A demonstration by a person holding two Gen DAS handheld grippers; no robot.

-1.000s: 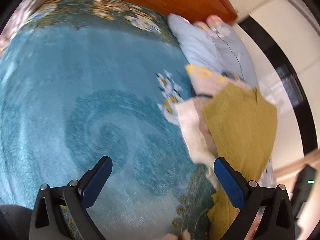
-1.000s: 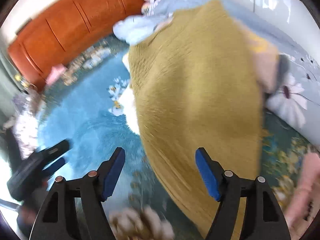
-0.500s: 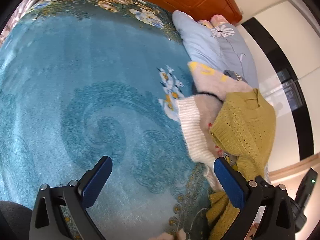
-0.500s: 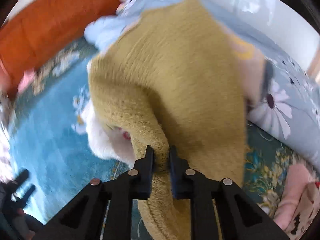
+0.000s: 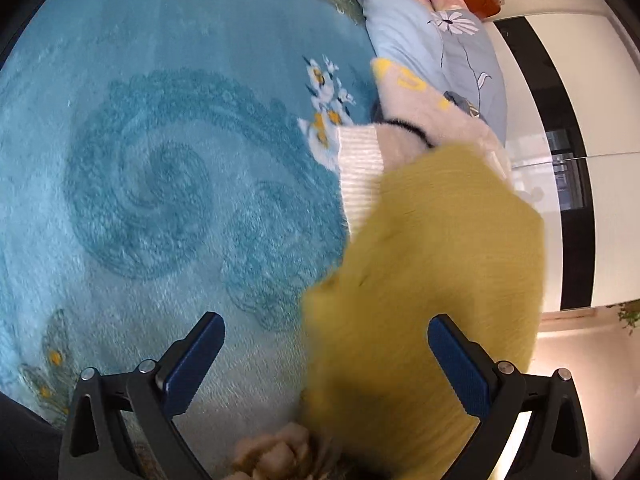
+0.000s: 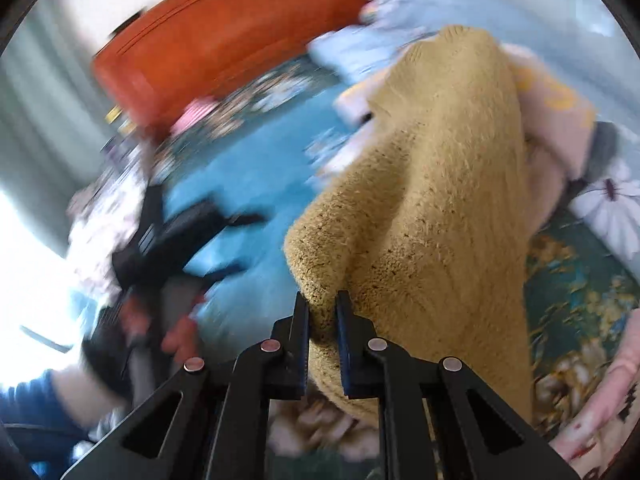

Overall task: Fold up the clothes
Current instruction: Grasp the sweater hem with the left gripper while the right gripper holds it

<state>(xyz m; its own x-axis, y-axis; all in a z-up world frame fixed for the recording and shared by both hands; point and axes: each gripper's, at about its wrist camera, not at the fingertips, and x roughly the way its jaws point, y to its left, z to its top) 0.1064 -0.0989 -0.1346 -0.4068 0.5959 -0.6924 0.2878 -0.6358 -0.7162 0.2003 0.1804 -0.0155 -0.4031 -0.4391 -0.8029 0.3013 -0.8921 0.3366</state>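
My right gripper [image 6: 322,312] pinches a fold of the fuzzy mustard knit sweater [image 6: 440,200], which drapes over the blue bedspread's [image 5: 160,160] right side. My left gripper [image 5: 326,360] gapes wide, empty.

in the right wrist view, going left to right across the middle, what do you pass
left gripper → blue bedspread → mustard knit sweater, pinched in the right gripper → pale pink garment → floral quilt

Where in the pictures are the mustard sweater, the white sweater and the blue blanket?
mustard sweater [image 6: 440,200], right wrist view, on its knit body.
white sweater [image 5: 360,160], left wrist view, on its ribbed hem.
blue blanket [image 5: 160,160], left wrist view, on its swirl pattern.
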